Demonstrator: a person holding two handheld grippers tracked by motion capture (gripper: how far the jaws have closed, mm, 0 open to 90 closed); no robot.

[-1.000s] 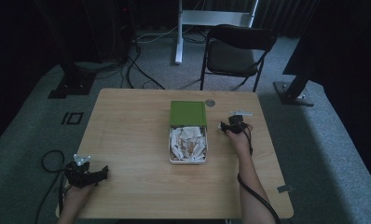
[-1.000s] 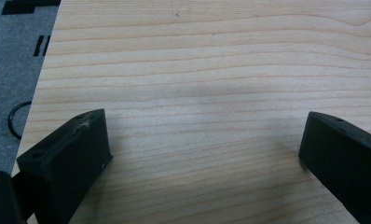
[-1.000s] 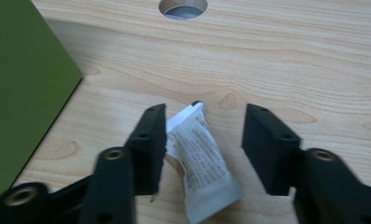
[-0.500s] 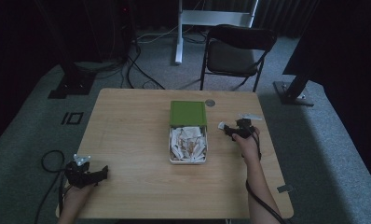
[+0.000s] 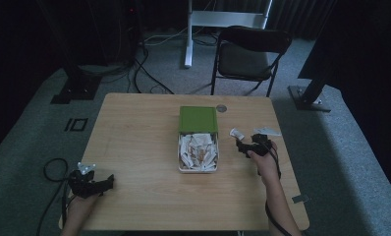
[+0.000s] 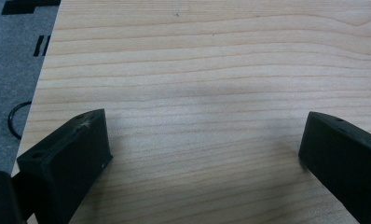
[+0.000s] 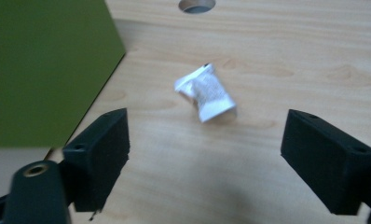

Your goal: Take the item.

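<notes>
One packet: small, white, lying free on the table, at 3 o'clock of the box, just beyond the right jaws.
Right gripper: jaws have just been opening, now wide apart, nothing between them.
Box: white, open, full of packets; green lid at 12 o'clock.
Left gripper: spread wide over bare wood, at 7 o'clock of the box, well apart.

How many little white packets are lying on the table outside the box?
1. The small crumpled white paper packet lies on the wooden table, right of the green-lidded white box. More may be hidden.
</notes>
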